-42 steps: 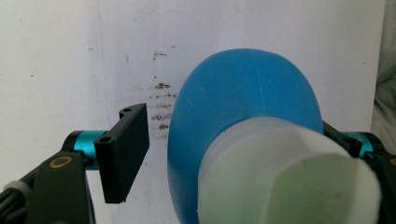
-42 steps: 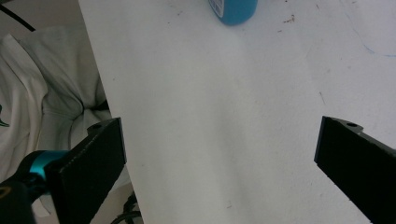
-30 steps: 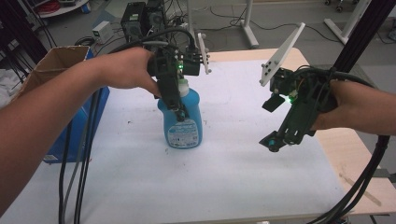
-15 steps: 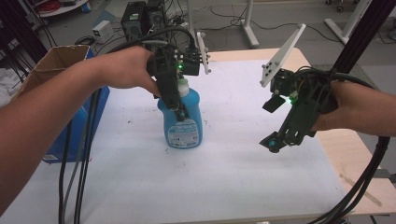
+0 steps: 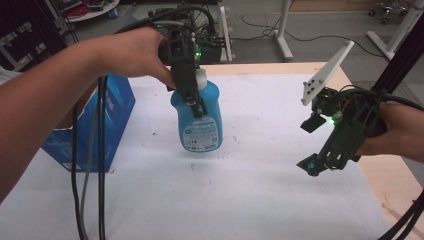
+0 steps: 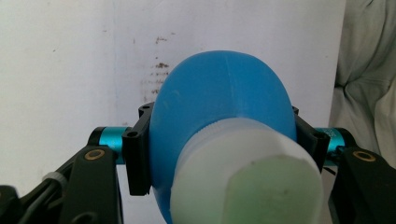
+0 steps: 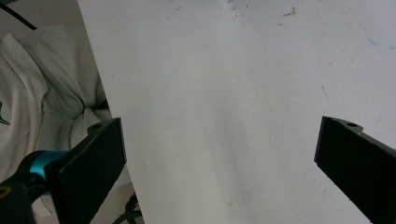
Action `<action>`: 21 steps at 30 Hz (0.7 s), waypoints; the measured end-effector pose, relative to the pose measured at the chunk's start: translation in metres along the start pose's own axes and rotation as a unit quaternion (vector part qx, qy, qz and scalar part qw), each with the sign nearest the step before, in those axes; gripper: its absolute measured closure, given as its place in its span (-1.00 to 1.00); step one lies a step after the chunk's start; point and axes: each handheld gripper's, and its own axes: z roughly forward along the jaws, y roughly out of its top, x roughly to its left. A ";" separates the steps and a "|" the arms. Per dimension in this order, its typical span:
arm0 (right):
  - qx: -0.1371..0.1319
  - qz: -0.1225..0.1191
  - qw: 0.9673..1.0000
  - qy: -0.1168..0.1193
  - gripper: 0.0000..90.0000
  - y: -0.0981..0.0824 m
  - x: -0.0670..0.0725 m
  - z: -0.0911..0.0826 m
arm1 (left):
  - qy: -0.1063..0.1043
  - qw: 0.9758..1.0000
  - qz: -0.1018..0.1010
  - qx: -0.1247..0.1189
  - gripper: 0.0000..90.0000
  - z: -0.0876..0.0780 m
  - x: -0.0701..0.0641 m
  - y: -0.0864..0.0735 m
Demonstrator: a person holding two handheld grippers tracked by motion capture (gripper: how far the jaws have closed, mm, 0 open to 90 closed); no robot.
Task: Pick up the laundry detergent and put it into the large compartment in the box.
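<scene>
Two grippers in play above the white-covered worktop [image 5: 260, 200], and the action is all on the left. The left gripper [image 5: 196, 107] comes down from above onto the blue bottle [image 5: 198, 120], its black jaws clamped on either side of the bottle's shoulder just below the white cap [image 5: 200, 76]. In the left gripper view the blue body [image 6: 219, 112] bulges between the two jaws, pads pressed against both flanks, with the pale cap [image 6: 247, 177] large and blurred in the foreground. The jaws have just been closing and now sit clenched on the bottle. From the high view the bottle is upright, label facing the camera, towards the back left of the white sheet; whether its base touches the sheet I cannot tell from this angle. A blue cardboard box [image 5: 95, 125] stands at the left edge of the worktop, near the bottle but apart from it, with black cables [image 5: 100, 165] hanging in front of it. Over on the right, the right gripper [image 5: 316, 165] is held well away from the bottle, tilted down towards the sheet. In the right gripper view its jaws stand wide, released, with only bare white sheet [image 7: 224, 116] between them.
</scene>
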 end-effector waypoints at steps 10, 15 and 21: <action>-0.002 -0.004 1.000 -0.002 -0.97 0.002 0.002 0.000 | 0.018 0.999 -0.038 -0.006 -0.16 -0.046 -0.005 -0.021; 0.000 -0.007 1.000 -0.001 -0.97 0.004 0.002 0.000 | 0.020 0.998 -0.060 -0.009 -0.16 -0.065 -0.006 -0.034; 0.000 -0.009 1.000 0.001 -0.97 0.006 0.003 0.002 | 0.029 0.996 -0.081 -0.004 -0.16 -0.086 -0.008 -0.050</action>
